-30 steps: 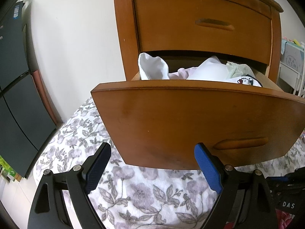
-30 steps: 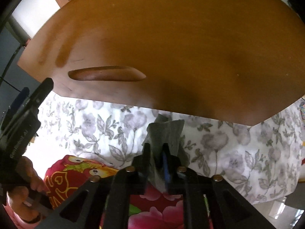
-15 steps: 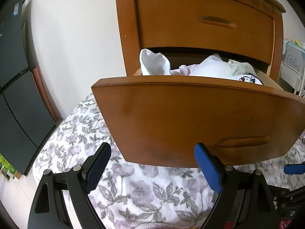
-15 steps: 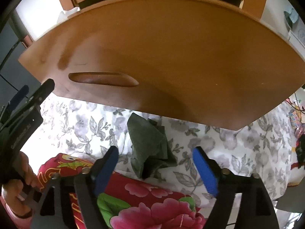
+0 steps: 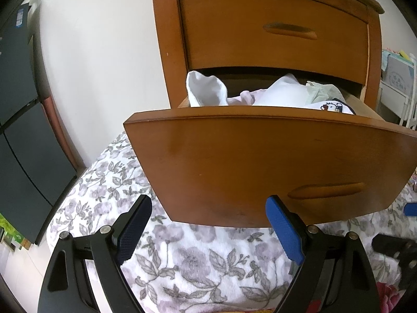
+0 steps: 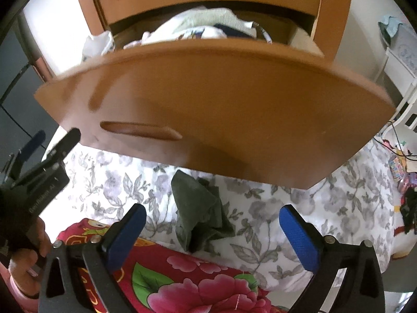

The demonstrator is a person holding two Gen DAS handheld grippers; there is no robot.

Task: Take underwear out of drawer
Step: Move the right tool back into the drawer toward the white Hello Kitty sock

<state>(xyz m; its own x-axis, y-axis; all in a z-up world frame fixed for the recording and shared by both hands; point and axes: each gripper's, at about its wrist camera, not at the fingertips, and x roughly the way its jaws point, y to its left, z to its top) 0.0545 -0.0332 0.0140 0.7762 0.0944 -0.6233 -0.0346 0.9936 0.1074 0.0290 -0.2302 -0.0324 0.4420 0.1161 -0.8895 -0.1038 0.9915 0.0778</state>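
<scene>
The lower wooden drawer [image 5: 260, 161] stands pulled out over the bed, heaped with white and pale clothes [image 5: 284, 94]. The right wrist view shows the same drawer front [image 6: 208, 104] and clothes [image 6: 198, 26]. A dark green piece of underwear [image 6: 200, 208] lies crumpled on the flowered blanket below the drawer front. My right gripper [image 6: 212, 208] hovers over it with its jaws opening wide; the pads do not touch the cloth. My left gripper [image 5: 208, 200] is open and holds nothing, pointing at the drawer front's lower edge.
A grey flowered blanket [image 5: 195, 260] covers the bed, with a red flowered quilt [image 6: 182, 268] at the near edge. The upper drawer [image 5: 276, 28] is shut. A dark cabinet [image 5: 20, 130] stands at the left. A person's hand [image 6: 23, 260] holds the left gripper.
My right gripper opened and let go of the green underwear, which now lies on the blanket. It also rose, bringing the drawer's contents into view. The left gripper stayed put.
</scene>
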